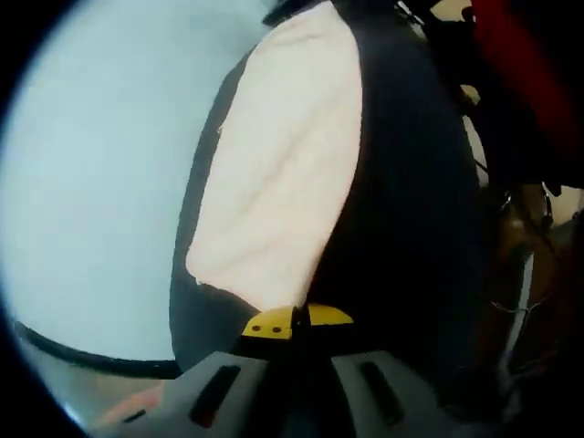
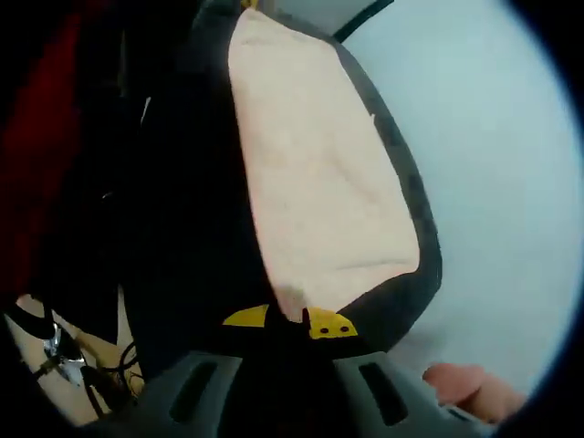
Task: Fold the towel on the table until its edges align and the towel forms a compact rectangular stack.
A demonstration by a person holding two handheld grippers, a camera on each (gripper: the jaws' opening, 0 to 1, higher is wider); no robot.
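Yellow-tipped jaws of the left gripper stand pressed together at the bottom of the left gripper view, clamped on the near edge of the towel. The towel, pale peach cloth with a dark border, hangs lifted ahead of the jaws and stretches away toward the top of that view. Beyond it on one side lies the pale table surface; on the other, dark clutter and something red, too blurred to identify.

In the right gripper view, the right gripper likewise has its yellow tips closed on the towel edge, the cloth running up and away from the jaws. A fingertip shows low beside the gripper body. The light table surface lies behind. Cables sit in the dim area opposite.
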